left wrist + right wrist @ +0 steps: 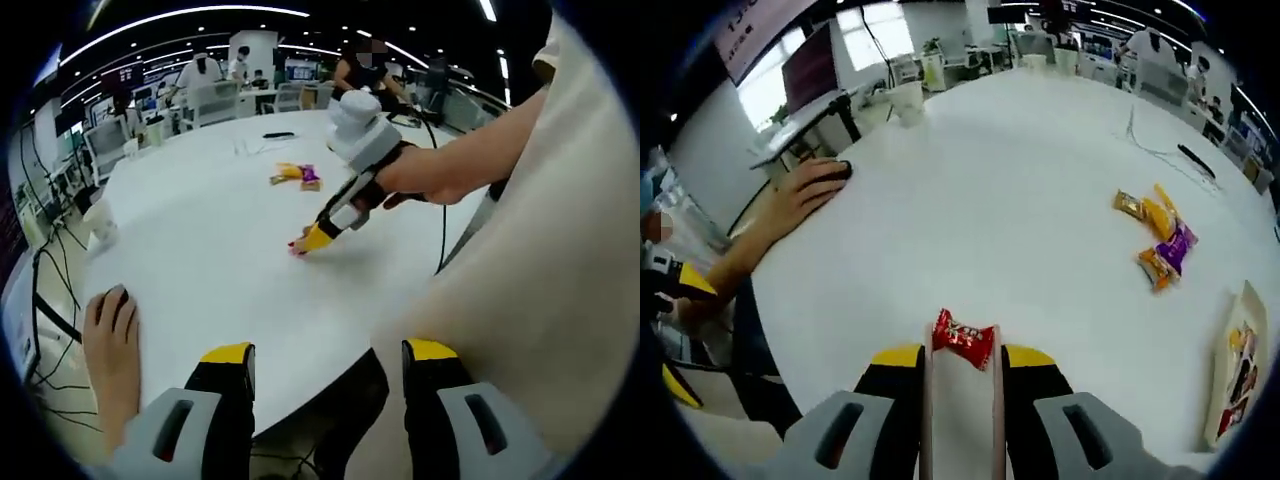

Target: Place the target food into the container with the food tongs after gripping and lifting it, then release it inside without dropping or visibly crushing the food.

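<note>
Between the yellow tips of the right gripper (962,352), in the right gripper view, sits a red candy (963,338) in its shiny wrapper. Two thin tong blades run up along the inside of the jaws, and the candy lies at their ends on the white table (970,210). The jaws are close on both sides of it, but I cannot tell if they are squeezing it yet. Ahead and to the right of this gripper lies a small pile of snack packets (1160,235), well apart from the candy. Farther right, near the table's edge, sits a flat tray (1237,365) with something inside. Lots of bare table lies ahead. A person's hand (805,195) rests on a mouse off to the left.

The left gripper (328,352) hangs past the near table edge with its jaws wide apart and nothing between them. Ahead of it, the right gripper touches down on the candy (298,246).
</note>
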Tool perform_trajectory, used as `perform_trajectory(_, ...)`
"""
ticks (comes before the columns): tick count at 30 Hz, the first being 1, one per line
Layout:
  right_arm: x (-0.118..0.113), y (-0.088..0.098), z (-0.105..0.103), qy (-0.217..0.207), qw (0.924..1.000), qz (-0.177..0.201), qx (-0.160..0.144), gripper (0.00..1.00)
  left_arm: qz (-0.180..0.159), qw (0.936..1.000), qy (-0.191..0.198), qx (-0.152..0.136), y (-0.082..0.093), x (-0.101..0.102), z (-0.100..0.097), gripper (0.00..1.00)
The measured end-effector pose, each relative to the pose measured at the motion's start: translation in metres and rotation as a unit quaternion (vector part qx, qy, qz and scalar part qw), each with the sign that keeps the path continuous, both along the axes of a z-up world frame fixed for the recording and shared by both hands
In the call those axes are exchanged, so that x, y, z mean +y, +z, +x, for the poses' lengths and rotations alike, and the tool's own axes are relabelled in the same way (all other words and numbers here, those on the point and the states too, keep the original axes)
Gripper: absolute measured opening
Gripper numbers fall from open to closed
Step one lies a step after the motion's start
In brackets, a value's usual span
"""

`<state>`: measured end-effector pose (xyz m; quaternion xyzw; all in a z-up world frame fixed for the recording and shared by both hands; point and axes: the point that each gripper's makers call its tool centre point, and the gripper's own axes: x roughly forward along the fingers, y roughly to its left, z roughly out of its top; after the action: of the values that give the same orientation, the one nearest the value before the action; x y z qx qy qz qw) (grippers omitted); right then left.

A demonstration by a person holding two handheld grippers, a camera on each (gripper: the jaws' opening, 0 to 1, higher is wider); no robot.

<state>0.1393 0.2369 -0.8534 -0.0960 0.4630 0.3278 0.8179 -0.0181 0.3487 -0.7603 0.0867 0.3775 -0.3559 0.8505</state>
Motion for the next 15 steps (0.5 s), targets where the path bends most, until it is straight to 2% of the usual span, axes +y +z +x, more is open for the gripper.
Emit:
perform_trajectory(6, -0.0018, -0.0021, -0.0020, 0.022, 0.9997, -0.004, -0.002, 0.29, -0.002, 1.0000, 0.001, -0.001, -0.0005, 0.0009, 0.0014, 0.59)
perform_trajectory(11, -0.0083, -0.0026, -0.0022, 0.048, 0.9986, -0.014, -0.017, 0.29, -0.004, 1.0000, 0.001, -0.003, -0.0006, 0.0004, 0.0030, 0.59)
perform_trajectory(15, -0.0092, 0.0007, -0.0079, 0.088, 0.9955, -0.018, -0.030, 0.30, -0.005, 1.0000, 0.000, -0.003, -0.0010, -0.0007, 0.0031, 0.59)
